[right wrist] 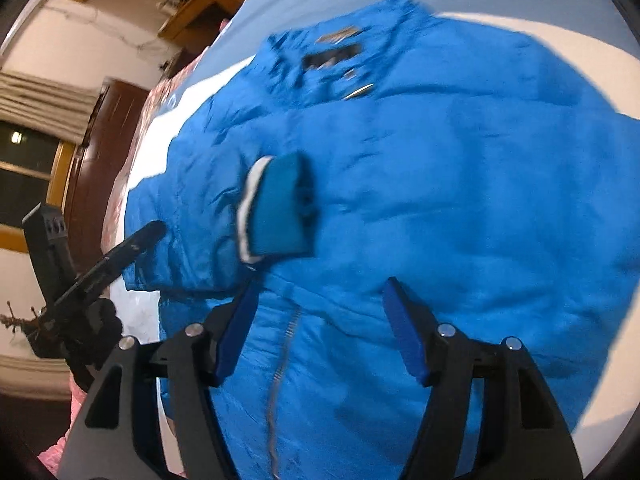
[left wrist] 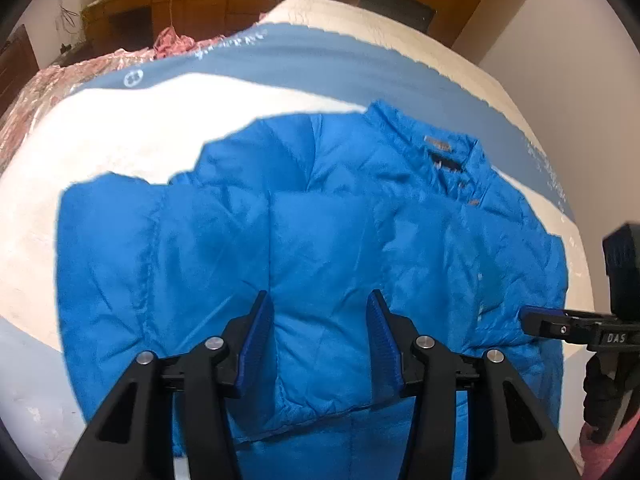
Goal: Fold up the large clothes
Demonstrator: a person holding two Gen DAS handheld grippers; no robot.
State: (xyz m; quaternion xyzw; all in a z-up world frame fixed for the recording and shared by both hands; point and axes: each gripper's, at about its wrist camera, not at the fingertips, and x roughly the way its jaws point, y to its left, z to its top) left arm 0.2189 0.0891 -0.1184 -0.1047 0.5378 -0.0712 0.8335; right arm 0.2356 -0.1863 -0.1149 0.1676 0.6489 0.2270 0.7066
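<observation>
Bright blue puffer jacket (left wrist: 320,220), spread flat on bed, collar far side, sleeve folded across front

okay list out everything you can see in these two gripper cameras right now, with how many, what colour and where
puffer jacket: one, bright blue, spread on the bed, collar at the far side
sleeve cuff: one, teal with a white edge, folded across the jacket's front
bed cover: one, cream with blue bands, under the jacket
crumpled cloth: one, pink, at the bed's far left edge
wooden furniture: brown, against the far wall
window: one, dark, left of the right wrist view
left gripper: one, black with blue pads, open above the jacket
right gripper: one, black with blue pads, open above the jacket
</observation>
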